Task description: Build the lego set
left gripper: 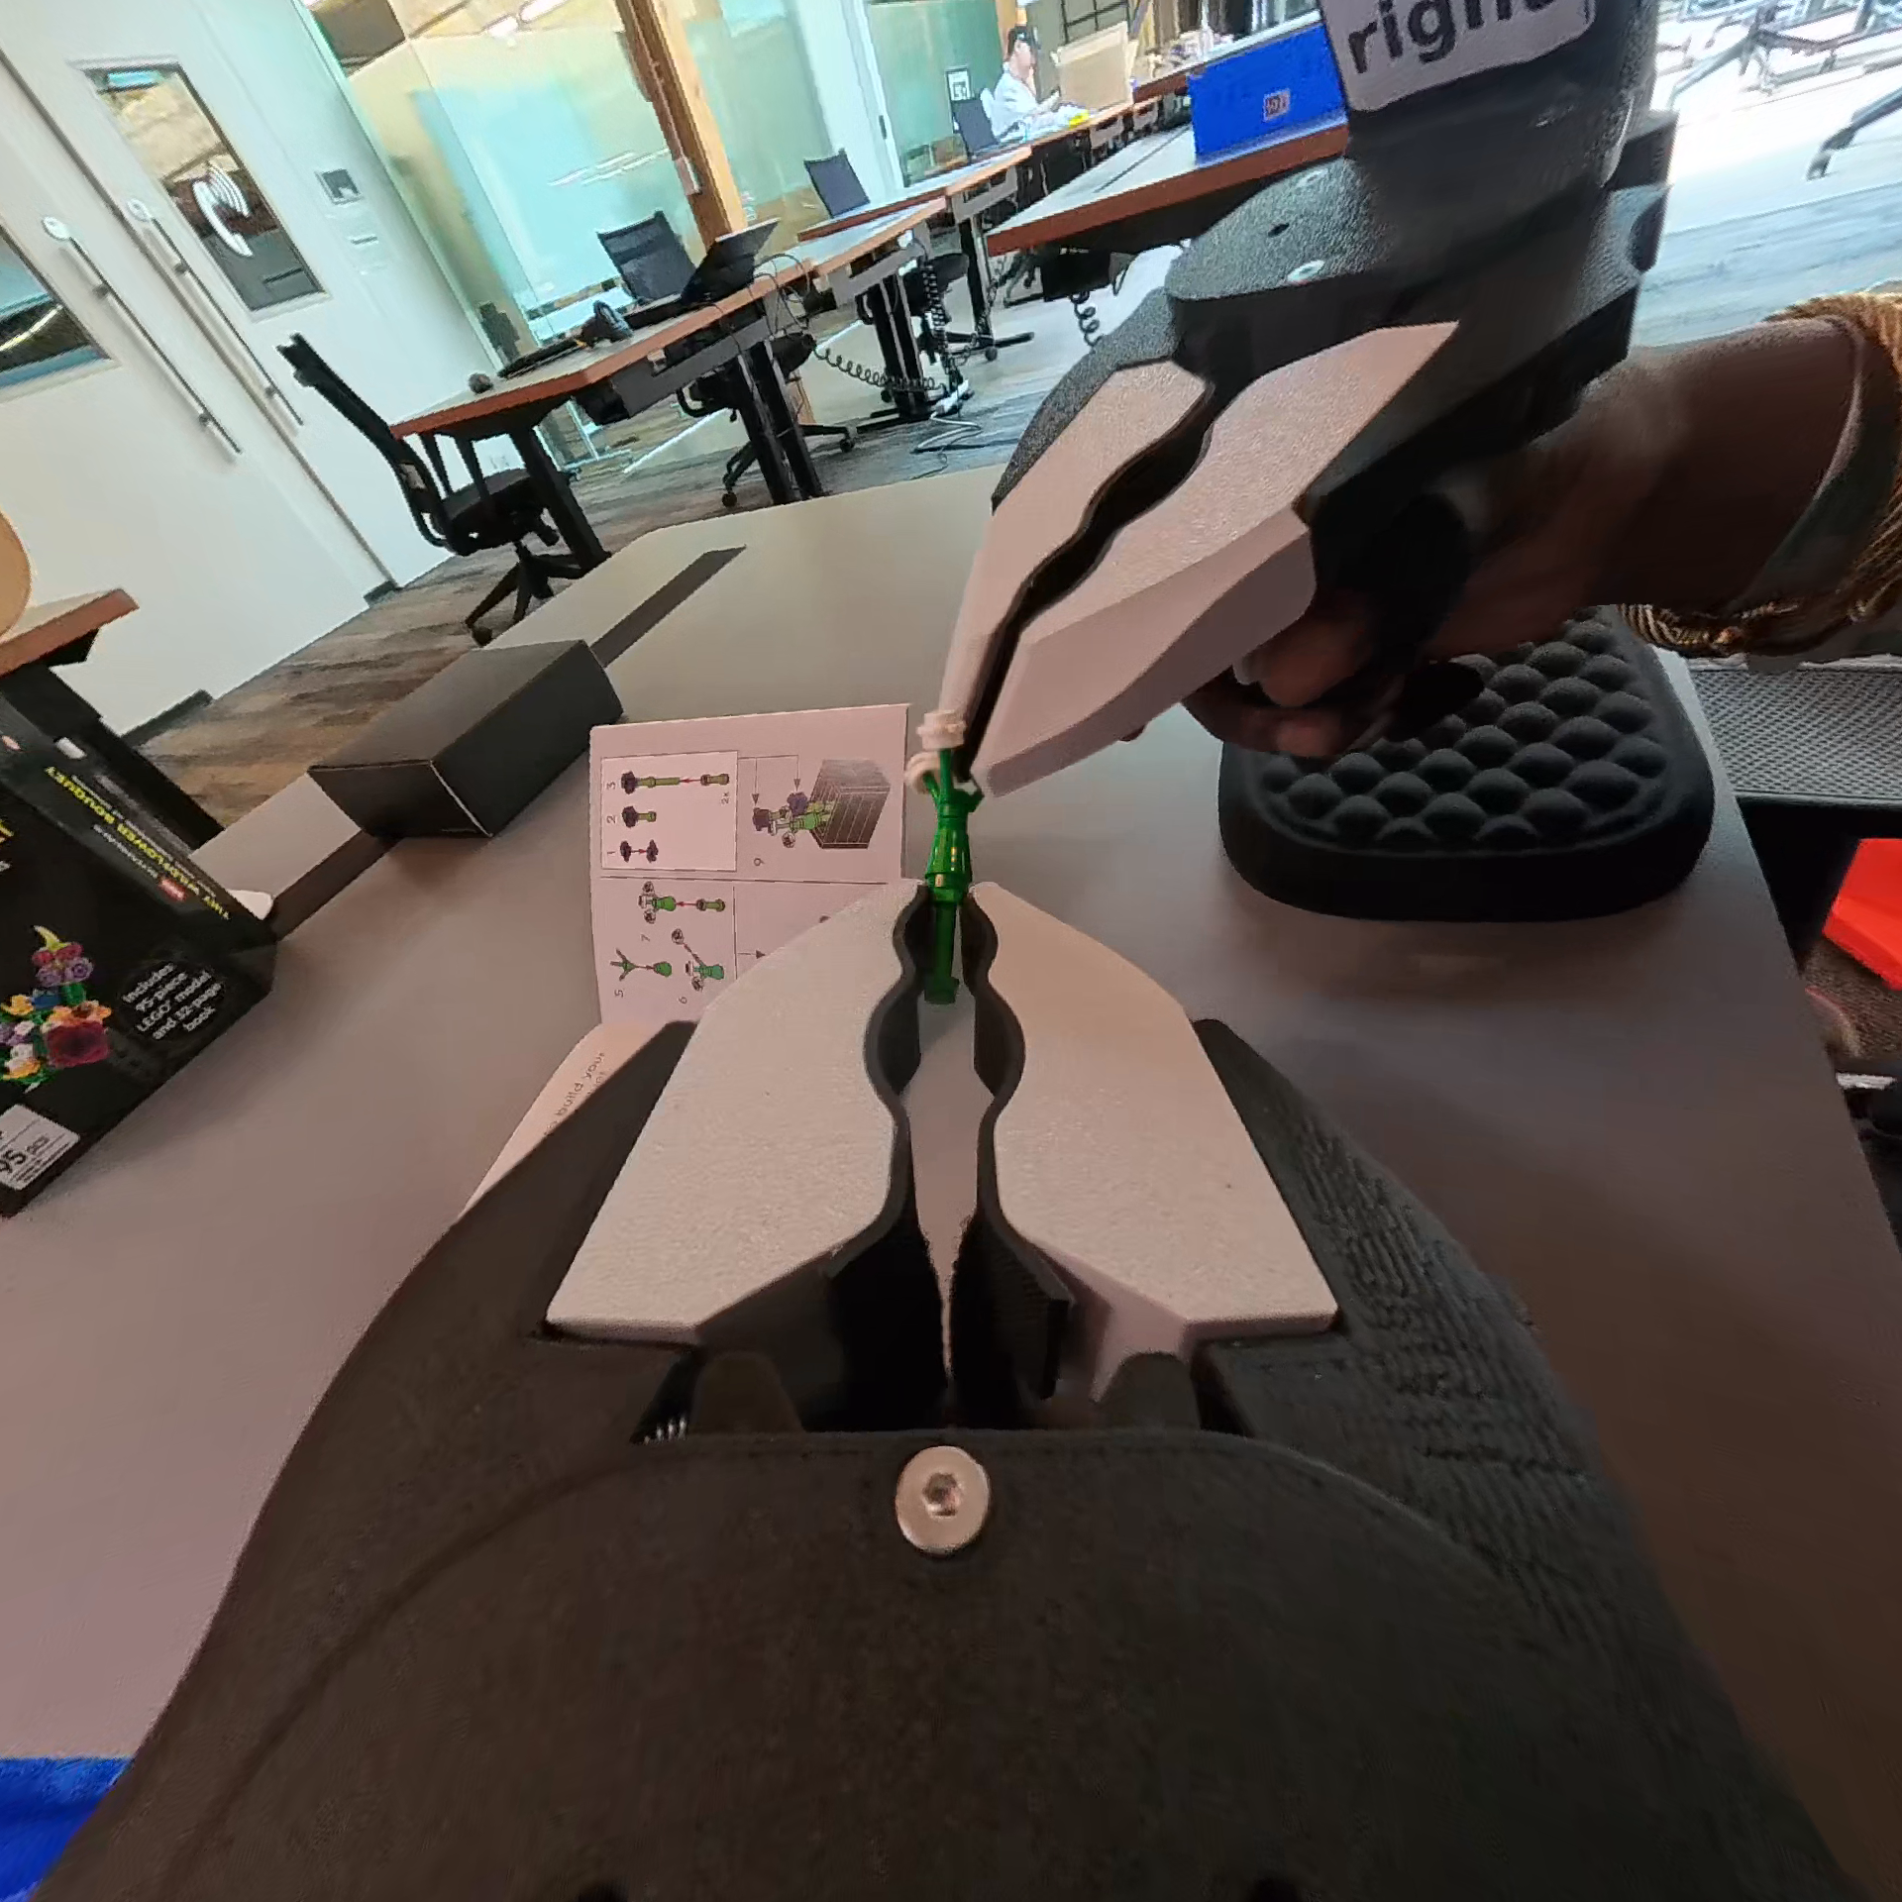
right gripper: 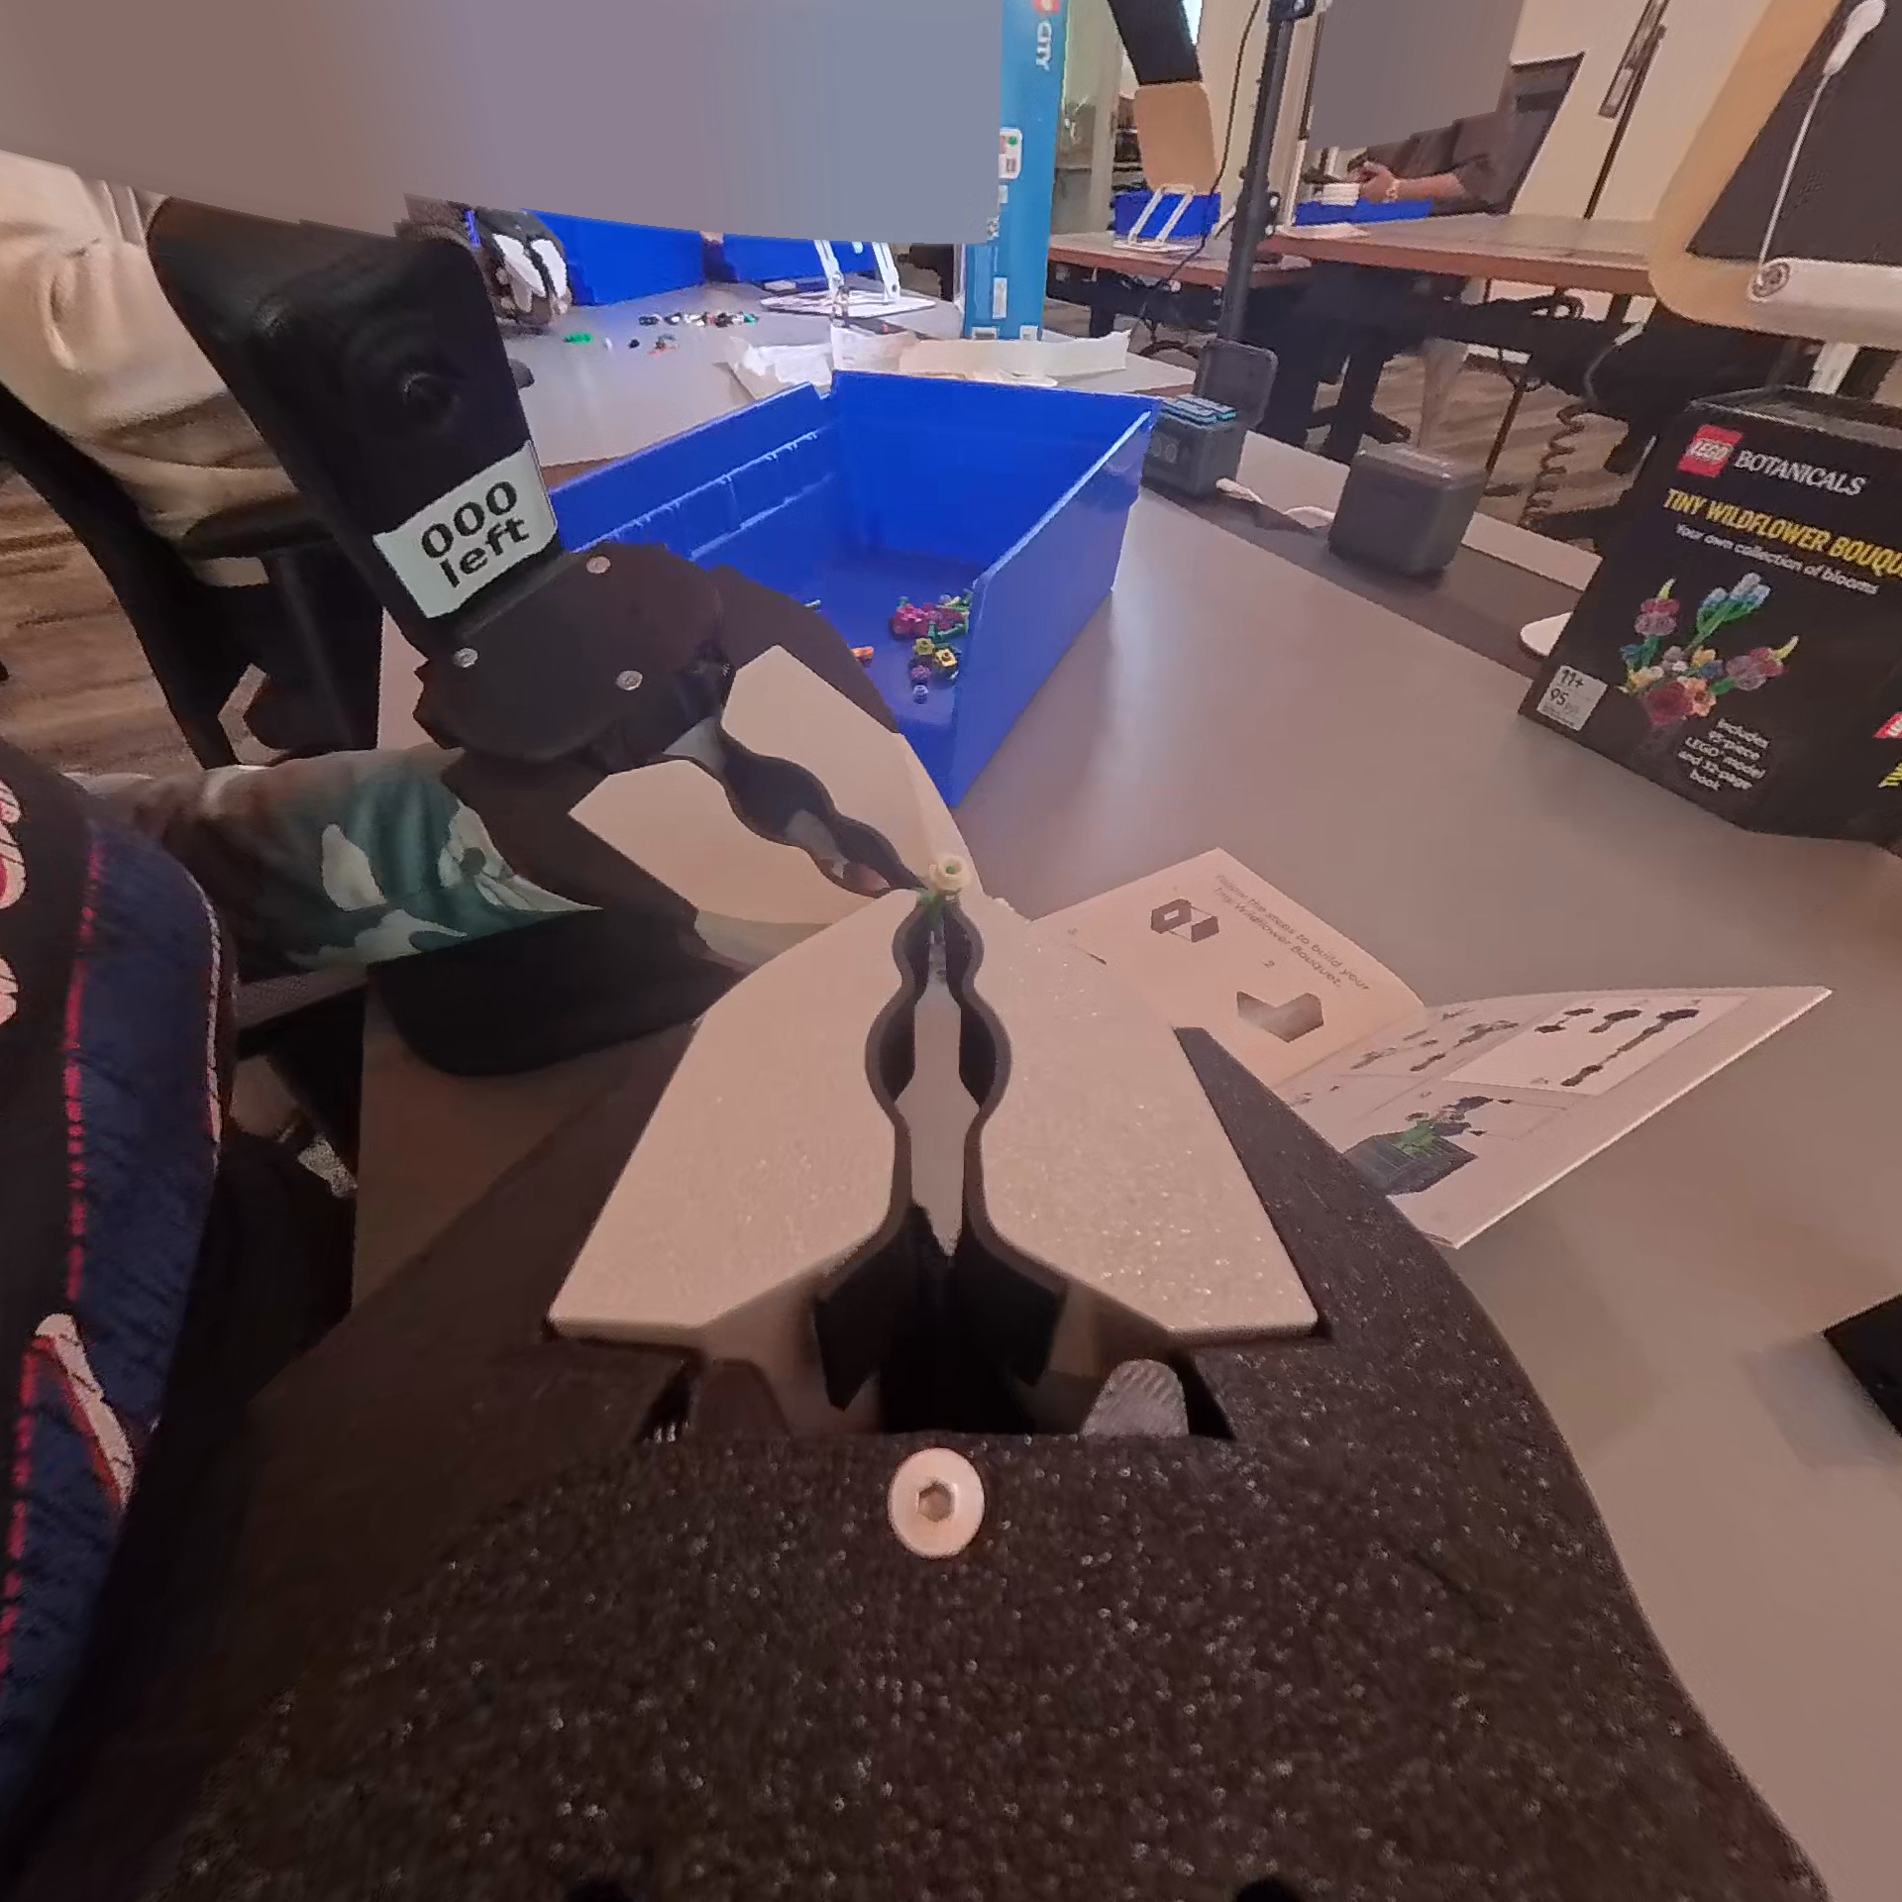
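A green lego stem (left gripper: 944,875) stands upright between both grippers above the grey table (left gripper: 412,1081). My left gripper (left gripper: 945,901) is shut on the stem's lower part. My right gripper (left gripper: 962,767) comes down from the upper right and is shut on the stem's forked green top, just under a small white round piece (left gripper: 937,733). In the right wrist view my right gripper (right gripper: 945,906) pinches the green top, with the pale round piece (right gripper: 947,873) just past its tips. The left gripper (right gripper: 895,875) meets it from the left.
An open instruction booklet (left gripper: 720,823) lies on the table just beyond the grippers (right gripper: 1441,1050). The black lego box (left gripper: 103,978) stands left (right gripper: 1750,618). A blue bin (right gripper: 1029,556) holds loose pieces (right gripper: 931,638). A small black box (left gripper: 463,741) and a dimpled black cushion (left gripper: 1462,782) lie farther back. The grippers are tip to tip, or close to it.
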{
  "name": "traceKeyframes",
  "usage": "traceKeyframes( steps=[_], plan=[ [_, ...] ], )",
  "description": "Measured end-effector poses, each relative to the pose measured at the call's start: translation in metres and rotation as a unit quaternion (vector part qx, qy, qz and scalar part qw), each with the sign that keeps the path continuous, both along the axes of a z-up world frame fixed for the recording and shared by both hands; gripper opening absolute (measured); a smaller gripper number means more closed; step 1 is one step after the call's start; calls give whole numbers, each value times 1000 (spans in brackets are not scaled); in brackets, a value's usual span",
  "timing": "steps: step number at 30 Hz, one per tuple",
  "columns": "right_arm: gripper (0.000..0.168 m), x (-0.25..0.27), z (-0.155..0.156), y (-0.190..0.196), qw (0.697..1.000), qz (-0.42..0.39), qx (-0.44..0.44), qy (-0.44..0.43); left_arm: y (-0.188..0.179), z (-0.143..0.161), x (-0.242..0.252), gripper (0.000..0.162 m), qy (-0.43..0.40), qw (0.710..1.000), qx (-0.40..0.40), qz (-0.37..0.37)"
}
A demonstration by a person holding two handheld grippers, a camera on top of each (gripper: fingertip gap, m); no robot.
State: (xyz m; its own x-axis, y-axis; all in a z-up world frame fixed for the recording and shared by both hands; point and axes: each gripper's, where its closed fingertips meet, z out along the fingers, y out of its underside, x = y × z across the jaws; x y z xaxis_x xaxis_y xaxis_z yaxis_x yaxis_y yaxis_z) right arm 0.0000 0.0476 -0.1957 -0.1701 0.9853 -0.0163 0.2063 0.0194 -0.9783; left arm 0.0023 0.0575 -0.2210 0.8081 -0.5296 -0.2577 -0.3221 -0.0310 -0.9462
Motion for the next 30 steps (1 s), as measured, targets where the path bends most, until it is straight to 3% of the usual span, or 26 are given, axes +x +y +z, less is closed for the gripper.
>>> traceKeyframes(
  steps=[3,10,12,20,27,30],
  plan=[
    [13,4,3,6,999,-14,-27,12,1,1,-2,4,-9,1000,0,6],
    [13,5,4,5,995,-2,-94,21,2,4,-6,4,-29,1000,-1,11],
    [7,3,3,5,996,-2,-87,17,2,3,-5,4,-19,1000,1,12],
    [14,4,-1,6,997,-3,-78,8,2,3,-6,4,-19,1000,5,15],
    [7,4,-1,5,998,-2,-63,14,1,2,-5,5,-13,1000,8,15],
    [7,5,-5,6,1000,-9,-21,-1,0,0,-3,21,-7,1000,-2,5]
  ],
)
